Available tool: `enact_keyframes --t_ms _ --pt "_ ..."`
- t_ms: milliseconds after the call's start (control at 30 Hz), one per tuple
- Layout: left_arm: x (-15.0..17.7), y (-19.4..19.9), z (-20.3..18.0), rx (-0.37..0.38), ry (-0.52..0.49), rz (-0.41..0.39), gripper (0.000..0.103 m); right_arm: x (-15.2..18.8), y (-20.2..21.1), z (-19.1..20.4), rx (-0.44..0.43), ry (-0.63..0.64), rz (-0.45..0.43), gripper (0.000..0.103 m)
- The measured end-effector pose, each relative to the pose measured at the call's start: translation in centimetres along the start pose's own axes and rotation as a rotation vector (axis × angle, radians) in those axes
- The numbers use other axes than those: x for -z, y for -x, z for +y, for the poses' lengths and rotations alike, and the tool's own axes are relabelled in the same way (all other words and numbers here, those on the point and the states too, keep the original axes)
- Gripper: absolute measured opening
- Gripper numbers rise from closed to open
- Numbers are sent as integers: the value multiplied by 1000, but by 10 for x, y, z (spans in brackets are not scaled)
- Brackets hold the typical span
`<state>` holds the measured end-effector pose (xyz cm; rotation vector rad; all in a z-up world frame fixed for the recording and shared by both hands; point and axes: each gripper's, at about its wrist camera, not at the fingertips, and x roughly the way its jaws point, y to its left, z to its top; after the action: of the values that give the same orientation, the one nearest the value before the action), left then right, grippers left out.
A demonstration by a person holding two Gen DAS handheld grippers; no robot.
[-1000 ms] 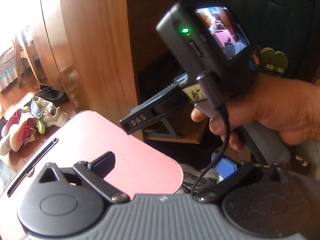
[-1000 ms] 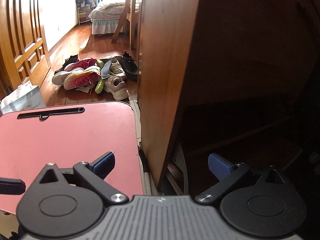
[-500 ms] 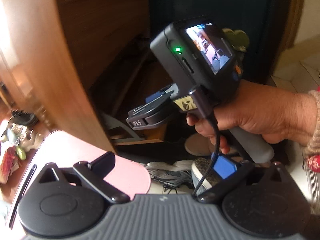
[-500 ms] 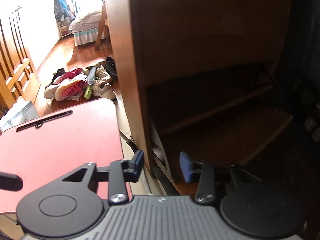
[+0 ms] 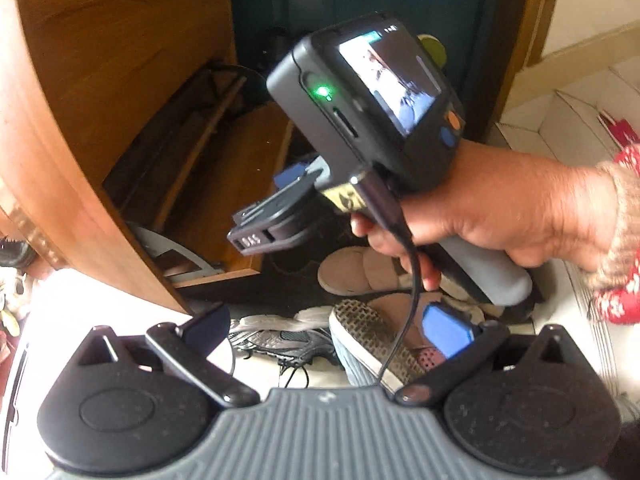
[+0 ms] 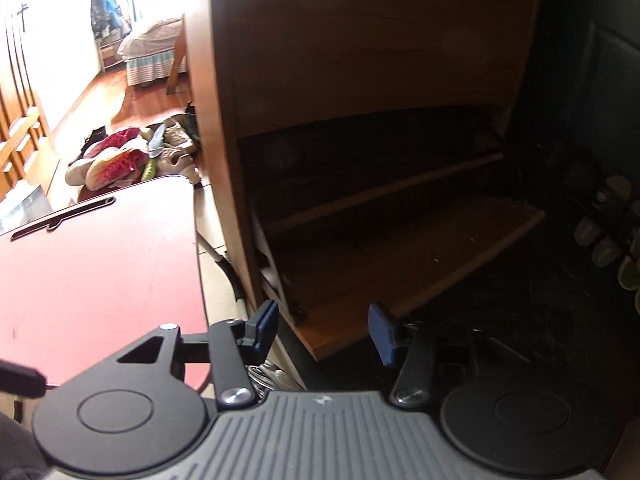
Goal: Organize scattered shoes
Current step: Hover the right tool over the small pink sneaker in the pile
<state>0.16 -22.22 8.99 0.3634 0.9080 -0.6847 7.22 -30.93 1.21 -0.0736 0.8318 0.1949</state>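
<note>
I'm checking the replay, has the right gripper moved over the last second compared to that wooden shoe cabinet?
Yes. The right gripper has swung rightward: the wooden shoe cabinet now fills the view's centre and its lower shelves show, while the red table sits further left.

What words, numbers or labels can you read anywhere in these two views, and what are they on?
"DAS": embossed on the black finger bracket of the right gripper, blurred, so the first letter is uncertain.
Yellow sticker under the right gripper's camera body: dark marks, too blurred to read.
Small screen on that camera body: only a picture, no legible text.
Right wrist view: nothing readable.
</note>
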Motion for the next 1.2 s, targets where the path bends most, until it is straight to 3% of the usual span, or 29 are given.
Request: enact_keyframes --t_ms 200,400,533,667,833,933,1033,1200 --pt "6 -1 -14 5 53 2 103 33 2 -33 84 -120 56 50" --pt "6 2 -17 25 53 -11 103 99 21 -66 176 -227 123 50" --pt "4 -9 -11 37 65 24 103 137 30 -75 263 -290 194 51" --pt "3 -20 -17 36 11 76 103 172 46 -79 338 -407 290 51" --pt "9 -29 -28 61 -49 90 103 194 71 -83 414 -499 329 54" --pt "13 -33 -45 70 -112 89 103 201 89 -81 469 -526 352 65" --pt "18 -39 -60 127 -118 103 103 203 107 -73 500 -523 357 71" --pt "27 -37 -89 84 -198 82 103 203 117 -66 566 -512 335 75"
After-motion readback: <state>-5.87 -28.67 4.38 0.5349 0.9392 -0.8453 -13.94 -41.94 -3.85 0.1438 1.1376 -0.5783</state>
